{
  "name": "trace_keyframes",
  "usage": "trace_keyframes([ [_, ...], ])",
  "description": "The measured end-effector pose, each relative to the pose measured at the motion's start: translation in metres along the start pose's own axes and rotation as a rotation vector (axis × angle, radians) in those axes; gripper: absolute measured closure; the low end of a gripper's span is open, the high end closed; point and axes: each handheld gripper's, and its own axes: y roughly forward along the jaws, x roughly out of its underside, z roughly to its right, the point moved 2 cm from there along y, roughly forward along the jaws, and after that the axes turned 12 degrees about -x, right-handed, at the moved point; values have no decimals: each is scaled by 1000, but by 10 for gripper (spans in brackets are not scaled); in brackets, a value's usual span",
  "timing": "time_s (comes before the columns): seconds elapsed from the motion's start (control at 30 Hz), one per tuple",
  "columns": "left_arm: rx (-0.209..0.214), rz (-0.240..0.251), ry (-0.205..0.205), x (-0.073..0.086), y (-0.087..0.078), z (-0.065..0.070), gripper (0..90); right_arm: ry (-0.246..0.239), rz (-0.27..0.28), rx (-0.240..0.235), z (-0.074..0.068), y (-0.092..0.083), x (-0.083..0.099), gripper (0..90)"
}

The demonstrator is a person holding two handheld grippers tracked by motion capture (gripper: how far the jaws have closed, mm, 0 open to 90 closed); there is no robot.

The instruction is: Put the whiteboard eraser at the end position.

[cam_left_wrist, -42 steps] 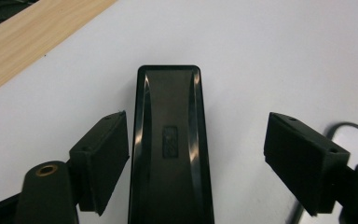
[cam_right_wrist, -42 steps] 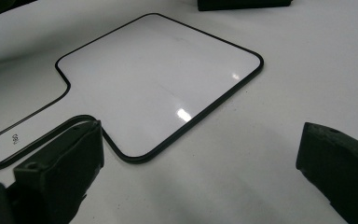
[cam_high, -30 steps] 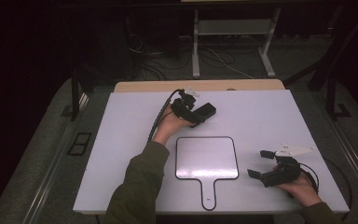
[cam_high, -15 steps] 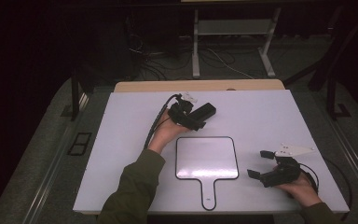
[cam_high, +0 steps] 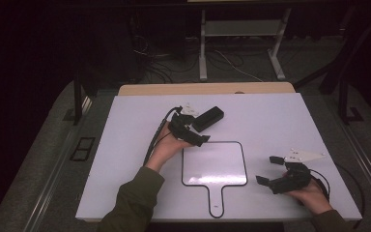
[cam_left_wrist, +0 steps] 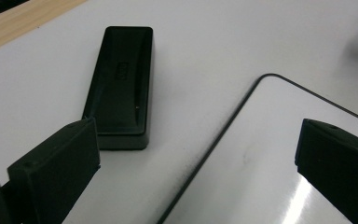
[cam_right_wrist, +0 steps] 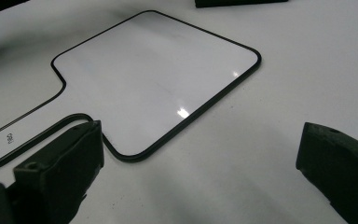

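dark room, cables on the floor behind a white table (cam_high: 125, 145). black eraser block (cam_high: 207, 119) flat on the table, just off the far left corner of the paddle-shaped whiteboard (cam_high: 215, 164). left gripper (cam_high: 193, 133) beside the block, jaws just opened wide, nothing between them, block lying free ahead. right gripper (cam_high: 270, 170) low at the board's right edge, jaws spread, empty.

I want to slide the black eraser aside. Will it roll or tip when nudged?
Probably neither: the eraser is a low, flat-sided block lying flat on the table, so it should slide. Its hard-looking shell suggests it is stiff and probably light.
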Motion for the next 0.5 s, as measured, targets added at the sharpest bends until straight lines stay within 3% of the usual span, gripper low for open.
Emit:
trace_keyframes([
  [0.5,-23,30,-3,25,-25,9,0,-7,6,-3,-2,-1,0,0],
])
